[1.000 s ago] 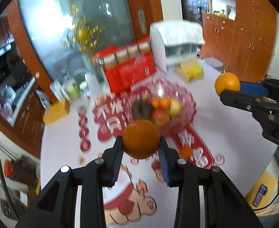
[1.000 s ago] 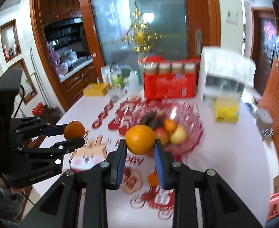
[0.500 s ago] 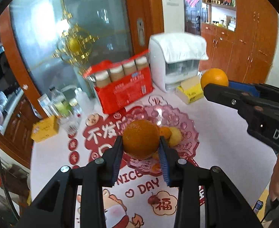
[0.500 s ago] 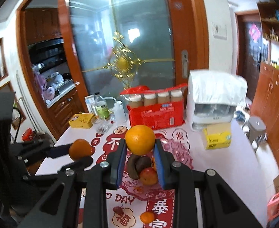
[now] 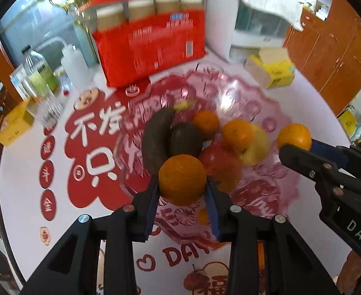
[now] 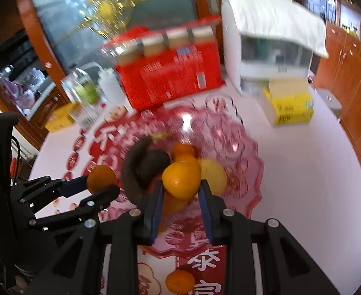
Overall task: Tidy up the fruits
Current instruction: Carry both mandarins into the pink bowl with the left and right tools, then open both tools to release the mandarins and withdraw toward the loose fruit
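Left gripper (image 5: 182, 191): clamped on darker orange (image 5: 182, 179), poised at 6 o'clock of pink fruit bowl (image 5: 266, 113) for release. Right gripper (image 6: 180, 194): pinching paler orange (image 6: 181, 180) above bowl centre. Stray tangerine (image 6: 180, 281) lay outside, 6 o'clock

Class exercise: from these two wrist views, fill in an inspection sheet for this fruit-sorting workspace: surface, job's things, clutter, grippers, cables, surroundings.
Surface: white round table with a red printed festive mat.
Job's things: pink glass fruit bowl holding a dark banana, small oranges, a yellow fruit and a red fruit; one small loose orange on the mat.
Clutter: red carton of bottles, yellow tissue box, white appliance under a cloth, plastic bottles.
Grippers: left gripper shut on a round orange; right gripper shut on a second orange; both above the bowl.
Cables: nothing seen on the table.
Surroundings: wooden cabinets, frosted glass door.
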A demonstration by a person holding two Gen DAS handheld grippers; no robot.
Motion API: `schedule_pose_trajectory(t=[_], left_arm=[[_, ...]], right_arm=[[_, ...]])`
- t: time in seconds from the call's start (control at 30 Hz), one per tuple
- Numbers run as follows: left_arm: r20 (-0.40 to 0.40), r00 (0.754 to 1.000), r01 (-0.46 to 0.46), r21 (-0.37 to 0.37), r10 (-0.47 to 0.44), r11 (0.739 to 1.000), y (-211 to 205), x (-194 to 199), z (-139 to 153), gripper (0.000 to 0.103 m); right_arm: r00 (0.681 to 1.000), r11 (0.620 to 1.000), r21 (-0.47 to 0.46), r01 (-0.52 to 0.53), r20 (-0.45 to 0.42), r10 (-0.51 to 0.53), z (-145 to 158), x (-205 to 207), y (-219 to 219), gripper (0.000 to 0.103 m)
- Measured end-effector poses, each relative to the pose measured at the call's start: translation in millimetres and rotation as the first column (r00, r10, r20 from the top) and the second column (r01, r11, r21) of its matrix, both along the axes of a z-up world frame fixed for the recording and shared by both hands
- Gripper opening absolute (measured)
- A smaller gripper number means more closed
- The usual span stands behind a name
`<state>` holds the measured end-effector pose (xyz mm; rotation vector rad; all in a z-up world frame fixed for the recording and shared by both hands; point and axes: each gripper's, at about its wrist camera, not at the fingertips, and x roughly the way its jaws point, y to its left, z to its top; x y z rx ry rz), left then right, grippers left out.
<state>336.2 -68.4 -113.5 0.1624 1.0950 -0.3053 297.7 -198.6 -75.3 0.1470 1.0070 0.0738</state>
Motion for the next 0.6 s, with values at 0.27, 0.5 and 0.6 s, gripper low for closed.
schedule_pose_trajectory(t=[0.27, 0.5, 0.6], left_arm=[[-0.019, 1.000, 0.005, 0.008, -0.005, 1.000, -1.2, 8.6, -24.7, 0.037], [0.081, 0.997, -0.001, 0.106, -0.007, 0.994, -4.2, -1.5, -16.1, 0.069], [0.103, 0.995, -0.010, 0.096, 0.000, 0.995, 0.4, -7.5, -10.4, 0.080]], right_arm=[[0.997, 0.999, -0.031, 0.019, -0.072, -0.021, -37.9, 11.5, 5.7, 0.030], [0.994, 0.997, -0.071, 0.026, -0.107, -0.033, -52.1, 12.4, 9.6, 0.031], [0.993, 0.998, -0.057, 0.041, -0.106, -0.046, -52.4, 8.2, 5.8, 0.031]])
